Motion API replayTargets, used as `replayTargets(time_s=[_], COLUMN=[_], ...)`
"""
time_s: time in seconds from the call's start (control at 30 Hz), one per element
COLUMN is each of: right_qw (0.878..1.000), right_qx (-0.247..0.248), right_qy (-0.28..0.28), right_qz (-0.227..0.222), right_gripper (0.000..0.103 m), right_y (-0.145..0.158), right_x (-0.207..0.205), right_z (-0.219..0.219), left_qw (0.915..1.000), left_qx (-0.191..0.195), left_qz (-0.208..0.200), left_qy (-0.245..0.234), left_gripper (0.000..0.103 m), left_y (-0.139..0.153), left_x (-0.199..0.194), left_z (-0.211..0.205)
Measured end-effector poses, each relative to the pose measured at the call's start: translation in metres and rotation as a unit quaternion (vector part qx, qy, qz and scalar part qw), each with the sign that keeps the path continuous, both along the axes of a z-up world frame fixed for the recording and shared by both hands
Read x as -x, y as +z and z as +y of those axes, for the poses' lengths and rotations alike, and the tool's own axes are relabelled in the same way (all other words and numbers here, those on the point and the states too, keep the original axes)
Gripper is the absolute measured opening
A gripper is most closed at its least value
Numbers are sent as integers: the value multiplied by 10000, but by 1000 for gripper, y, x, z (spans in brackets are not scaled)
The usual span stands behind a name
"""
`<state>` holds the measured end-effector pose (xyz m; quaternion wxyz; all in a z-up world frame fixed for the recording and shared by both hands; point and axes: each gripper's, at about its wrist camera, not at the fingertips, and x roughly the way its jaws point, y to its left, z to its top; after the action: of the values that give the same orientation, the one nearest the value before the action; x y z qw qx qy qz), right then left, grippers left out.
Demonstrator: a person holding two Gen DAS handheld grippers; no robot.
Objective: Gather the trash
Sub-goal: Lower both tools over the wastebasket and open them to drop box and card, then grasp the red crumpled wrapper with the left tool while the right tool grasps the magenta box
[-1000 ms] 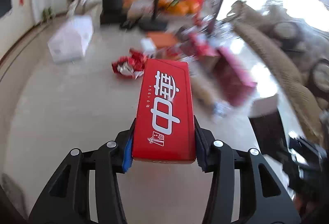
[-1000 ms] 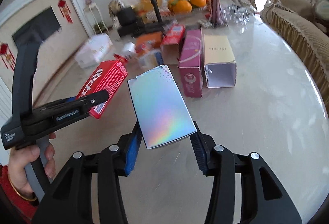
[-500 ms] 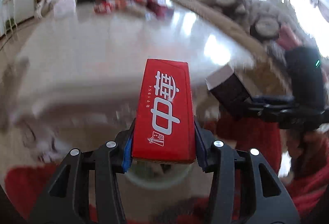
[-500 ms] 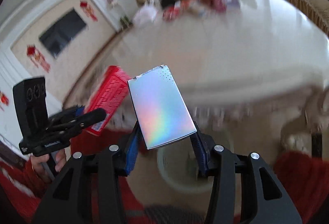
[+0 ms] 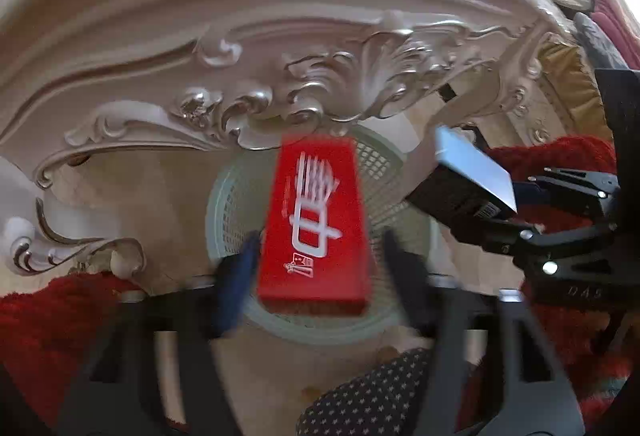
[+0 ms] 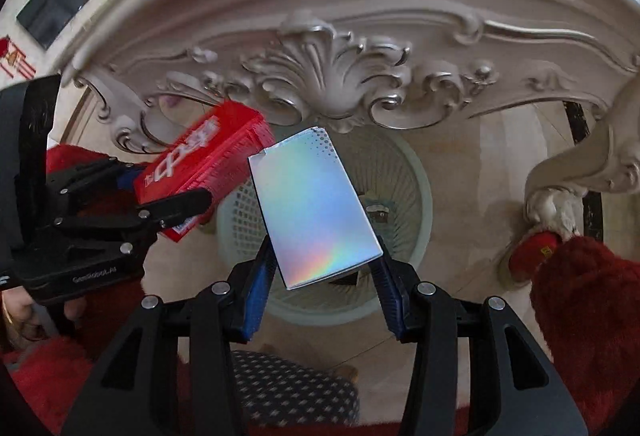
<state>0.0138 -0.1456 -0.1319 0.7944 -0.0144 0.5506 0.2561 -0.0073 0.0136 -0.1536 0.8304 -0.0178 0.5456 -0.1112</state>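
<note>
Both tools are now hanging over a pale green mesh basket [image 6: 416, 196] on the floor, having swung down off the tabletop where they were hovering a second ago, so its carved white apron [image 6: 336, 76] is now filling the upper view. On the left tool [image 5: 316, 260], the jaws are opening; the red box [image 5: 316, 224] with white characters is sitting between the blue pads [image 5: 236, 276] with gaps showing on both sides, no longer pinched, directly above the basket's mouth [image 5: 224, 208]. Meanwhile the right tool [image 6: 324, 272] is pinching the lower end of a holographic silver box [image 6: 312, 208], its pads pressing both side edges, the box tilting up over the basket as well. From the right wrist view, the red box [image 6: 200, 164] is lying just left of the silver one. Red fuzzy sleeves [image 6: 580, 316] are framing the edges, and a dark dotted fabric [image 6: 288, 388] is showing below the basket.
</note>
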Motion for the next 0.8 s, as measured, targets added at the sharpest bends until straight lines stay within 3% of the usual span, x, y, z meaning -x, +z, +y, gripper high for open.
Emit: replayTargets(time_s=[0.13, 0.23, 0.43, 0.6, 0.8], right_qw=[9996, 9997, 9992, 9907, 9635], right_qx=[218, 146, -297, -596, -551], right_qy=[-162, -180, -16, -236, -1143], right_qz=[6, 39, -252, -1199, -2358], right_gripper=[58, 58, 58, 58, 58], right_y=[-13, -6, 45, 113, 172], right_x=[-6, 1, 19, 9, -56], right_z=[-3, -11, -30, -46, -67], left_qw=[9989, 9994, 9994, 9937, 9811], left_qx=[-448, -328, 173, 410, -81], left_qz=[-142, -74, -261, -1042, -1756], left_qy=[44, -5, -137, 72, 805], left_gripper=[88, 88, 88, 88, 88], left_y=[-4, 6, 74, 145, 195], left_x=[2, 8, 19, -9, -108], left_z=[-1, 2, 19, 36, 64])
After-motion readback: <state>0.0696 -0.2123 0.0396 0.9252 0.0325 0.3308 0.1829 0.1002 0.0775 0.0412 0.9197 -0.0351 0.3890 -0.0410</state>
